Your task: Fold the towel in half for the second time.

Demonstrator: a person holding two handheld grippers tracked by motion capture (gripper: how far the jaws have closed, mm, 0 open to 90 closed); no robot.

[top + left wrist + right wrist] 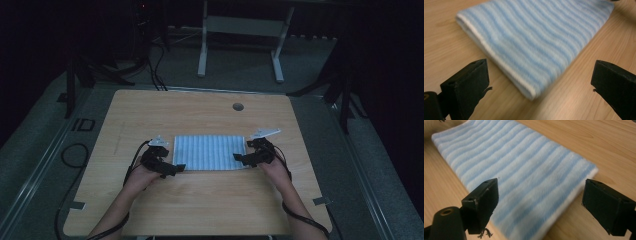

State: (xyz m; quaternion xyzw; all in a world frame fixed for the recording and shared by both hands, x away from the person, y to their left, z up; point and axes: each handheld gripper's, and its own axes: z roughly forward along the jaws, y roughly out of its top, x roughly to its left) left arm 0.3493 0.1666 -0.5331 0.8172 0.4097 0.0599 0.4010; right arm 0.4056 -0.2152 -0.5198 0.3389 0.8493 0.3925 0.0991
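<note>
a folded blue-and-white striped towel [210, 152] lies flat on the wooden bench [200, 210], about midway across it and a little nearer my side than the far edge. its long axis runs left to right, and in the high view the stripes run near to far, across the short way. it is folded into a thick rectangle; in my left gripper view [534, 42] a white hem runs along one side down to the corner that points toward the camera.

my left hand-held gripper [176, 168] sits at the towel's near left corner, my left hand [142, 175] behind it. its jaws are spread wide apart, holding nothing, and in its own view [539, 82] the towel's corner lies on the bench between them, with bare wood showing at either jaw.

my right hand-held gripper [239, 158] is at the towel's right edge near the near right corner, my right hand [275, 167] behind it. its jaws are also released and wide, and in its view [540, 200] one jaw is over the striped cloth [519, 170] while the other is just beyond the white edge, over the wood. whether either jaw touches the fabric i cannot tell.

a round cable hole [238, 106] sits toward the bench's far edge, well apart from the towel. beyond the bench, on the dim floor, stands a white frame [240, 35].
</note>
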